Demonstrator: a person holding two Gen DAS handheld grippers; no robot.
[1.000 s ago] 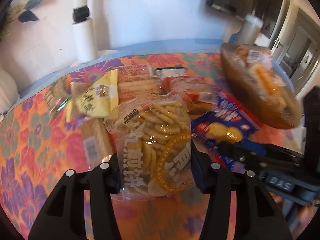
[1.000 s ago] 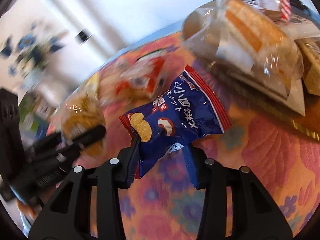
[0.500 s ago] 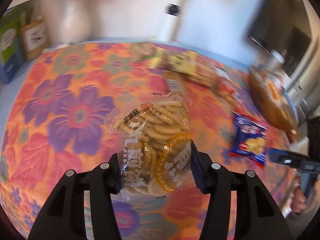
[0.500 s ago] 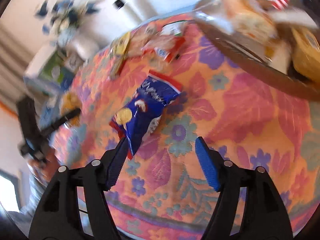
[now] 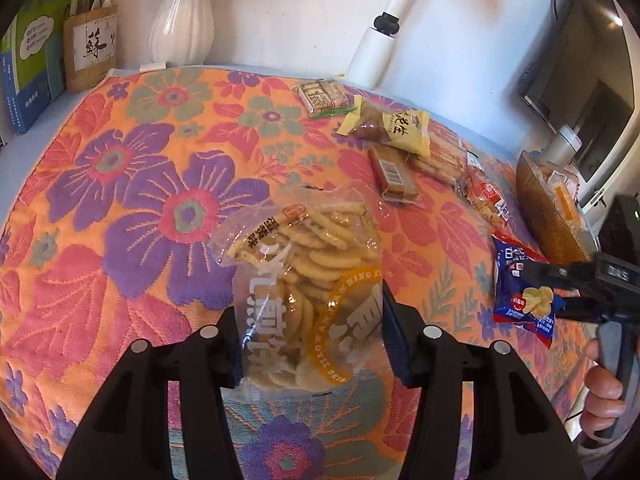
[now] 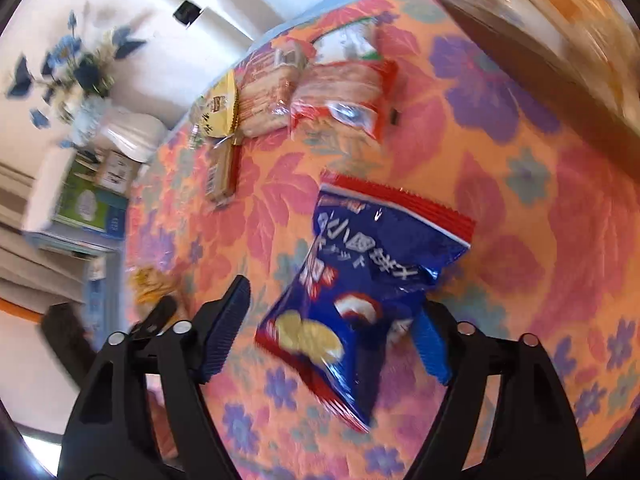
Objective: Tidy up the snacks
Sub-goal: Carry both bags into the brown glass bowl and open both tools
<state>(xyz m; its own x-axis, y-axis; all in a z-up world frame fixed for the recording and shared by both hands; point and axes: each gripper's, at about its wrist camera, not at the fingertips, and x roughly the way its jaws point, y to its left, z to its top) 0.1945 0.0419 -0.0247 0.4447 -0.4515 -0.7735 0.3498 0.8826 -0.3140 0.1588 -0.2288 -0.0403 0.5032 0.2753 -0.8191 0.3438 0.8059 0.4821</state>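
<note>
My left gripper [image 5: 310, 344] is shut on a clear bag of yellow rice crackers [image 5: 308, 292] and holds it above the flowered tablecloth. My right gripper [image 6: 332, 336] is open, with its jaws wide apart. A blue and red chip packet [image 6: 372, 280] lies between them on the cloth, close to the right finger. The same packet [image 5: 524, 292] shows in the left wrist view at the right, by the right gripper's fingers [image 5: 560, 272]. A woven basket [image 5: 548, 216] with wrapped snacks stands at the far right.
Several loose snack packs lie at the table's far side: a yellow packet [image 5: 404, 130], a brown bar [image 5: 394, 176], red cracker packs [image 6: 344, 96]. A white vase [image 5: 182, 28], a pen holder [image 5: 90, 48] and books [image 5: 28, 64] stand at the back left.
My left gripper has carried the cracker bag to the left, away from the basket. My right gripper has opened and let go of the blue packet, which now lies on the cloth.
</note>
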